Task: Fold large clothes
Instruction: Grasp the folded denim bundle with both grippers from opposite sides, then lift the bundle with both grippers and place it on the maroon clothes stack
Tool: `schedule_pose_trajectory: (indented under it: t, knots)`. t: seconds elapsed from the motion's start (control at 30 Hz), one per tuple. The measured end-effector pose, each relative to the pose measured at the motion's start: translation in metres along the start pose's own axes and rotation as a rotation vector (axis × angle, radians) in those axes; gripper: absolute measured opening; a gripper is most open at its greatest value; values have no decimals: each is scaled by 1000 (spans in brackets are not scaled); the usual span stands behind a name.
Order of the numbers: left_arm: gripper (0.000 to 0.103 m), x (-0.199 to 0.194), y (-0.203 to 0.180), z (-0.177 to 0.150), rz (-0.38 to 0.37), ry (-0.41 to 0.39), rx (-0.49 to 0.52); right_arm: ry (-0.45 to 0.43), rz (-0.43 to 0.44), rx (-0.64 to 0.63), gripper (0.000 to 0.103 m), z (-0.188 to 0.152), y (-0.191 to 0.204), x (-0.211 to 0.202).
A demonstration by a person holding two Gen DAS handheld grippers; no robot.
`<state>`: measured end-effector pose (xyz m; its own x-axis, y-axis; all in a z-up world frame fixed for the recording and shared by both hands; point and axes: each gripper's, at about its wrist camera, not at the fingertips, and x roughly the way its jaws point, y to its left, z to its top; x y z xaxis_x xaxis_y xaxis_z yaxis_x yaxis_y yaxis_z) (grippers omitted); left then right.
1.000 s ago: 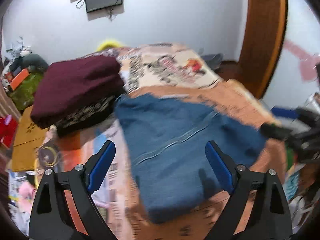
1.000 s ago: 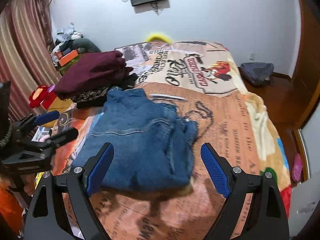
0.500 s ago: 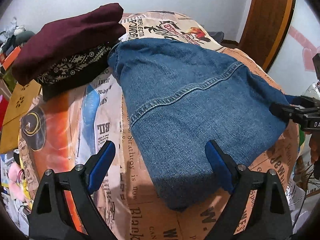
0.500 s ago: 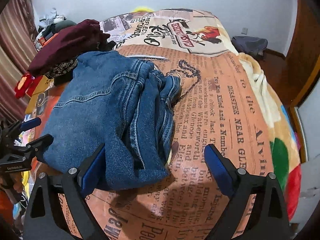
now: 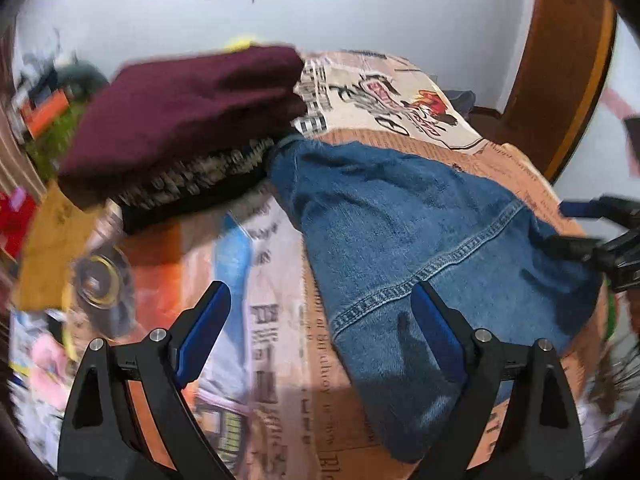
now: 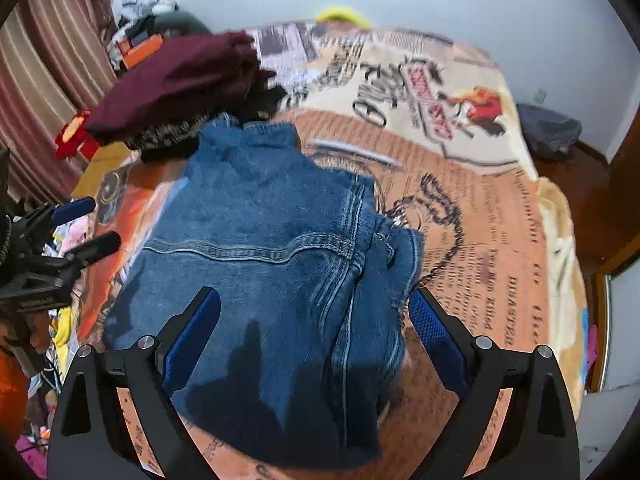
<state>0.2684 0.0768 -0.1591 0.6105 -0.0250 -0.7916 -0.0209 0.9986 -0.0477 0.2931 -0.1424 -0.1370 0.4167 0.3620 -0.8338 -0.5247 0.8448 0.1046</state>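
Left wrist view: the left gripper [image 5: 316, 320] hangs with its jaws spread wide and nothing between them, above the near edge of the bed [image 5: 276, 344], one finger over the printed blanket and the other over the denim. The right gripper [image 6: 314, 320] is just as wide and empty, poised over the near end of the folded jeans [image 6: 276, 264]; in the left view it shows at the right rim, beside the denim.

The jeans lie as a compact multi-layer bundle on the near half of the bed, a stitched seam running across the top layer and the stacked edges showing along its right side. Its far end is just beside a stack of folded clothes [image 5: 188, 116], a maroon garment on top of a dark patterned one, near the bed's far left corner.

Judging by this, the folding of the jeans looks finished or nearly so. What seems left is a tidy-up of the loose right-hand edges, or moving the bundle to the stack
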Motion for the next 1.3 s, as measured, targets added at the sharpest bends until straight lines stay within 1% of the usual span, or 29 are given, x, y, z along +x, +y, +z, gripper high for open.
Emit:
schedule_pose_trajectory:
  t: [0.1, 0.17, 0.2, 0.27, 0.33, 0.37, 0.47, 0.53, 0.6, 0.7, 0.77, 0.87, 0.93, 1.0, 1.03, 1.07, 1.1, 1.17, 1.2, 1.27, 1.3]
  knots:
    - [92, 22, 11, -1, -114, 95, -80, 80, 20, 44, 94, 3, -16, 21]
    - [92, 42, 15, -5, -188, 170, -128, 129, 30, 110, 94, 1, -35, 34]
    - [92, 49, 16, -7, -211, 195, -143, 148, 41, 137, 94, -1, -43, 39]
    - [92, 62, 17, -11, -265, 230, -177, 185, 135, 209, 95, -7, -63, 49]
    - [92, 74, 21, -11, -322, 250, -225, 172, 203, 233, 95, -9, -74, 49]
    - [93, 80, 23, -10, -349, 261, -256, 175, 214, 227, 95, -9, -75, 50]
    - [93, 98, 29, -7, -396, 298, -321, 190, 224, 217, 97, -6, -73, 55]
    - [93, 107, 28, -6, -423, 310, -342, 201, 232, 225, 100, -1, -72, 61]
    - [93, 114, 28, -4, -448, 315, -356, 213, 250, 238, 100, 3, -73, 68]
    - [93, 120, 25, 0, -454, 312, -360, 237, 318, 292, 100, 10, -79, 81]
    - [93, 125, 22, 5, -458, 315, -355, 244, 342, 297, 100, 12, -79, 84]
    - [93, 130, 16, 10, -463, 316, -340, 252, 356, 294, 100, 15, -76, 89]
    - [93, 130, 13, 10, -471, 312, -343, 256, 354, 296, 98, 16, -73, 90]
    - [89, 131, 11, 12, -484, 299, -358, 255, 358, 306, 89, 17, -73, 91]
    - [78, 131, 11, 14, -491, 292, -365, 256, 365, 317, 79, 16, -72, 90]
    - [76, 133, 12, 15, -490, 285, -388, 258, 373, 332, 68, 15, -72, 89]
    - [74, 133, 13, 13, -490, 276, -407, 256, 377, 352, 64, 13, -72, 87]
    - [63, 130, 13, 10, -495, 257, -436, 249, 388, 377, 50, 10, -74, 82]
    - [60, 127, 13, 9, -496, 250, -440, 245, 387, 384, 47, 9, -74, 80]
    - [48, 118, 13, 2, -501, 239, -448, 228, 375, 393, 39, 6, -70, 72]
    - [45, 113, 13, 3, -506, 235, -451, 220, 371, 394, 38, 6, -69, 69]
